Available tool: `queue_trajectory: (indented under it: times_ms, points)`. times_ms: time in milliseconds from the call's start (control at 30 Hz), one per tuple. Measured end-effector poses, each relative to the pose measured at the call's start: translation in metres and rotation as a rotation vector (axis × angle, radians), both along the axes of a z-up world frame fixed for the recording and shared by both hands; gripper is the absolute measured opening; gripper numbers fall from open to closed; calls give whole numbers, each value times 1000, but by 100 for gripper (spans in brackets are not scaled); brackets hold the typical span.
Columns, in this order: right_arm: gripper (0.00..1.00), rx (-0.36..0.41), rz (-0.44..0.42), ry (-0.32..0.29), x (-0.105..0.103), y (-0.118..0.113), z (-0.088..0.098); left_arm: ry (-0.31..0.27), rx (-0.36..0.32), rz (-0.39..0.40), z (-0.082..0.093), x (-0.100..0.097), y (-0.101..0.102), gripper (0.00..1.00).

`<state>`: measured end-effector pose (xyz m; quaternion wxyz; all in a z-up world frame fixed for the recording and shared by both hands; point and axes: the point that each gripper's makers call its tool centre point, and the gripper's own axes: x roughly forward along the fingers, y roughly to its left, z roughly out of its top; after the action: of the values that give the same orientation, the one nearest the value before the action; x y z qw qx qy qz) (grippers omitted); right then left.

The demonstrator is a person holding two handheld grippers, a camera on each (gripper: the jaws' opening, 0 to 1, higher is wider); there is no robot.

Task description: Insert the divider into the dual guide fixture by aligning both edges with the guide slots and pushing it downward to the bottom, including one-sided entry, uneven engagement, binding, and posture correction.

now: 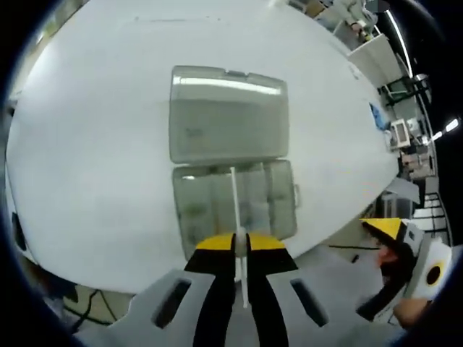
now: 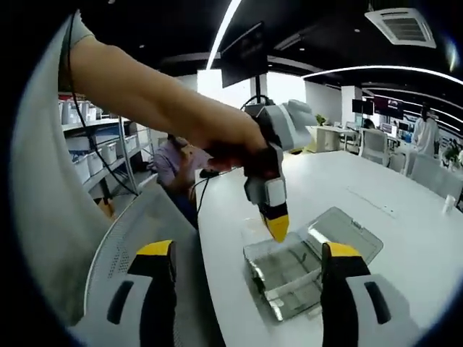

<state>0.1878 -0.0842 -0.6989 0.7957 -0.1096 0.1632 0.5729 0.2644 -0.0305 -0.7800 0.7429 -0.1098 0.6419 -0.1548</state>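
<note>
A clear plastic compartment box [image 1: 217,210] lies on the white table [image 1: 94,159], its lid [image 1: 228,116] folded open on the far side. My left gripper [image 1: 240,244] is shut on a thin white divider [image 1: 235,206], which stands edge-on and reaches into the middle of the box's tray. In the right gripper view, a hand holds the left gripper [image 2: 277,225] yellow tip down over the box [image 2: 293,275]. My right gripper [image 2: 247,251] hangs open near the table's edge, short of the box, with nothing between its jaws. It also shows low on the right, off the table [image 1: 394,235].
The table edge runs close beside the box. A grey mesh chair back [image 2: 137,231] stands by it. A person's arm [image 2: 145,94] crosses the upper left. Shelves with bins [image 2: 94,159] line the wall, and other tables and people are far off.
</note>
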Motion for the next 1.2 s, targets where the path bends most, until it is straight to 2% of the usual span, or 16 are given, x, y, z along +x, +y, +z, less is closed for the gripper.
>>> queue_trajectory:
  times_ms: [367,600,1200]
  points:
    - [84,-19,23,-28,-3,0,0,31,1,23,-9,1,-1,2]
    - [84,-11,16,-19,-3,-3,0,45,11,30,-19,0,1,2]
    - [83,-5,16,4,-2,-3,-3,60,11,40,-30,5,-2,2]
